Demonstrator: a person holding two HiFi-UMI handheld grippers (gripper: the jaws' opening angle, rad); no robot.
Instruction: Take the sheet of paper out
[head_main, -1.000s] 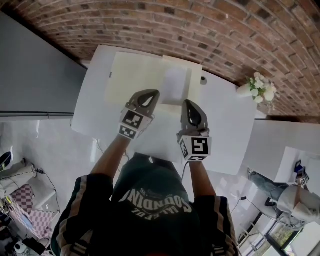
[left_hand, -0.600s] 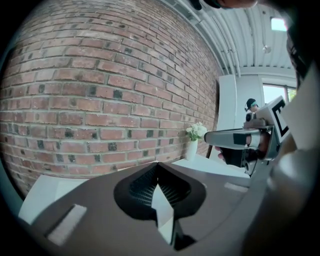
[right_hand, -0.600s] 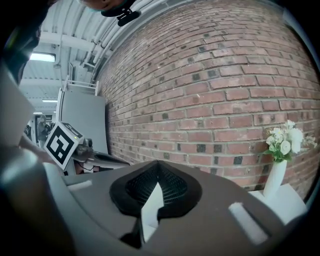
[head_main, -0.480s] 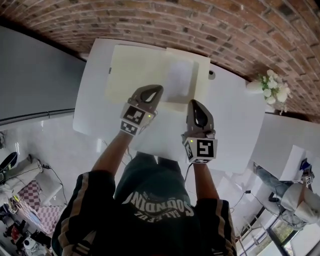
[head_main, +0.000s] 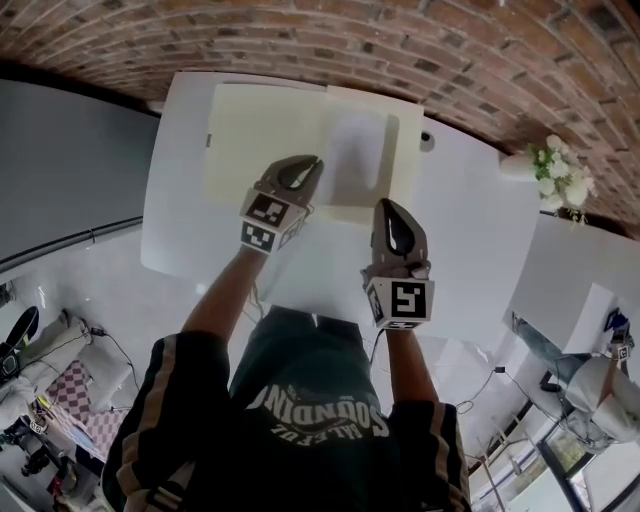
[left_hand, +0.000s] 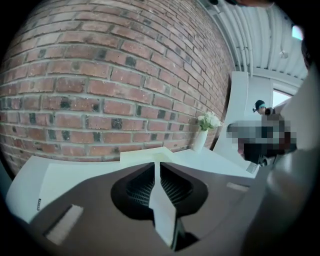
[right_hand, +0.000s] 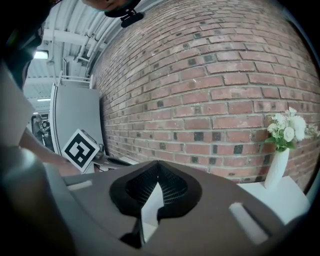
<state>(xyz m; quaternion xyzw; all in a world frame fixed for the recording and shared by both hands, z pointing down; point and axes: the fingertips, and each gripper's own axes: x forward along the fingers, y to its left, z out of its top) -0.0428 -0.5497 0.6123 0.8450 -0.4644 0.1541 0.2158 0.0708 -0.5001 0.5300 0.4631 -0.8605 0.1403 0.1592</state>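
two claws by the folder (head_main: 262, 130), left gripper (head_main: 306, 165) opening empty, right gripper (head_main: 387, 207) closed: seemingly reach step, next pinch the sheet (head_main: 356, 160).

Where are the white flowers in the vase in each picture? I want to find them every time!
Head view: the vase of white flowers is far right, in the upper half.
Left gripper view: it is a little right of the middle, standing on the white top.
Right gripper view: it is at the far right edge.
Shared landmark: the brick wall is next to the flowers in all three views.
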